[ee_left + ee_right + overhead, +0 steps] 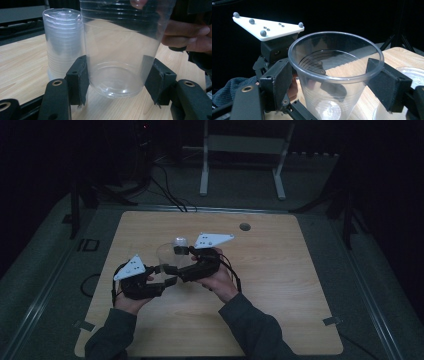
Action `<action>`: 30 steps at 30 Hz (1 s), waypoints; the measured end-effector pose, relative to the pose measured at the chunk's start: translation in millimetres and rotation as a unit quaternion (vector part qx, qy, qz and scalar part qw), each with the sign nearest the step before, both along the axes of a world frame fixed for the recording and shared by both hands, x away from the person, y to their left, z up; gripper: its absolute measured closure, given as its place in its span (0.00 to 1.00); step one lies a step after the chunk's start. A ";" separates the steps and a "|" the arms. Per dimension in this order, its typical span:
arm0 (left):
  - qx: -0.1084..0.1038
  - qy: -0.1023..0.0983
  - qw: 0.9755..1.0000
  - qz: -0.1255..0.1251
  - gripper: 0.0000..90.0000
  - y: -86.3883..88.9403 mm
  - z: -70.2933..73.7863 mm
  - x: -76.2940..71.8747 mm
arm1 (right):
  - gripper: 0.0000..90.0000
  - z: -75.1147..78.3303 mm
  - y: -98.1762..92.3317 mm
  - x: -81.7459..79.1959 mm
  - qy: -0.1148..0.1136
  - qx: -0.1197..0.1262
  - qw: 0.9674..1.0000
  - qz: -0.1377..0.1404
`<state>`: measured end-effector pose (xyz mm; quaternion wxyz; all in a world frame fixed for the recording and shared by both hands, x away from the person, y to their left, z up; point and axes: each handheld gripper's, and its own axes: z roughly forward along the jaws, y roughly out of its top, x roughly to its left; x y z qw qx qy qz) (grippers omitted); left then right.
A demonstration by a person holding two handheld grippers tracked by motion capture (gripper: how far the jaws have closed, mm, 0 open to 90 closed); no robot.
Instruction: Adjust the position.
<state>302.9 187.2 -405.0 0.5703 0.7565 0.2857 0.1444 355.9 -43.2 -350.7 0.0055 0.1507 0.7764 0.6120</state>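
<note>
Both tongs meet at one clear plastic cup (167, 265), held upright just left of the middle of the high view, above the wooden tabletop (280, 285). Left tongs (117, 77) are closed on the lower part of the cup, one pad pressing on each side. Right tongs (329, 75) stand around the rim of the same cup; if their pads touch it, the pictures cannot tell. Behind the cup, a stack of clear cups (63, 40) stands on the tabletop at upper left of the left gripper view.

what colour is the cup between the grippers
Clear, see-through plastic cup with no colour; it shows best in the left gripper view.
</note>
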 end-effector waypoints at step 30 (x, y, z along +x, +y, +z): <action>0.008 -0.002 1.000 -0.012 0.43 -5.7 -1.5 -0.7 | 0.31 1.0 0.7 -2.5 -0.021 0.005 1.000 0.004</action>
